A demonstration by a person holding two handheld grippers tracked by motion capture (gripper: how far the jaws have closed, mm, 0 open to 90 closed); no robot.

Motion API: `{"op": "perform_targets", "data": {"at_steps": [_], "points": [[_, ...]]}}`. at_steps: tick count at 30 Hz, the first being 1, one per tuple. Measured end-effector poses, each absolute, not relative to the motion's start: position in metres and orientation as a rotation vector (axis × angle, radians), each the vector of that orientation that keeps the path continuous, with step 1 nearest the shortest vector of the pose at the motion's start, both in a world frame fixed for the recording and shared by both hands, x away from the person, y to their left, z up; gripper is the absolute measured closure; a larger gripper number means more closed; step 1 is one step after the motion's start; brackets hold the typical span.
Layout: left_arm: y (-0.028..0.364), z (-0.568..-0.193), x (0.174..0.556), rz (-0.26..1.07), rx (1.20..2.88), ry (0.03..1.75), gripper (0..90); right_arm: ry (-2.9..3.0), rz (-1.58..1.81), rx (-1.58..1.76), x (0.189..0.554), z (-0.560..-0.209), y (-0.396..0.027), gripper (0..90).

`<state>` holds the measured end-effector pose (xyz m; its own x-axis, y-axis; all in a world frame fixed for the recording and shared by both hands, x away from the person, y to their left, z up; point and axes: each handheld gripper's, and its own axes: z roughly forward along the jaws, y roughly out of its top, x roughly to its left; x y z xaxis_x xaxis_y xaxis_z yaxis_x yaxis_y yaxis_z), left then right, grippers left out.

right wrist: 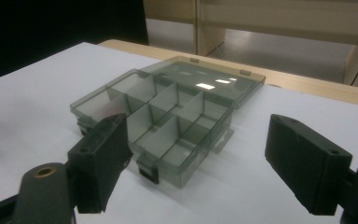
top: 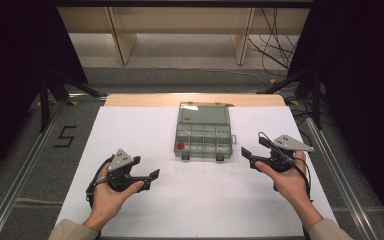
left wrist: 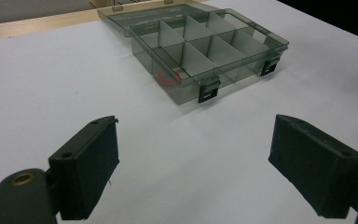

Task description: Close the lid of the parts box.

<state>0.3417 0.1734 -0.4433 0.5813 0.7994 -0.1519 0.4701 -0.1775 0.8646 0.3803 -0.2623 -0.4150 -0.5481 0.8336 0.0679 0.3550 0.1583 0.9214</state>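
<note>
A: Both sets of jaws are spread with nothing between them. The left gripper (top: 152, 176) hovers over bare table (top: 130, 130), the right gripper (top: 246, 154) just beside the open organizer box (top: 203, 135).

B: The box sits mid-table, lid (right wrist: 209, 79) laid back, 1 red piece (left wrist: 168, 77) in a near corner cell.

A: My worry: it looks light. A one-sided nudge from the right could slide it or catch a latch (left wrist: 208, 91).

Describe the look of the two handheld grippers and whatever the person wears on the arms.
Both the left gripper and right gripper are black, each with two blocky, flat-faced jaws and a grey three-cornered plate on top. A black cable trails from each. A brass-coloured eyelet shows at a jaw's base in each gripper view. The sleeves are beige.
</note>
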Motion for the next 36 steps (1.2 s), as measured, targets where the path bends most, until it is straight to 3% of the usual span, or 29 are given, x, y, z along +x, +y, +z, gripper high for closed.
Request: {"op": "perform_targets", "data": {"at_steps": [20, 36], "points": [[0.172, -0.443, 0.342, 0.418, 1.836, 1.014, 15.1, 2.014, 1.264, 1.199, 0.444, -0.402, -0.243, 29.7], [0.171, -0.444, 0.342, 0.42, 1.834, 1.017, 15.1, 2.063, 1.104, 1.293, 0.526, -0.404, -0.22, 33.8]]}}
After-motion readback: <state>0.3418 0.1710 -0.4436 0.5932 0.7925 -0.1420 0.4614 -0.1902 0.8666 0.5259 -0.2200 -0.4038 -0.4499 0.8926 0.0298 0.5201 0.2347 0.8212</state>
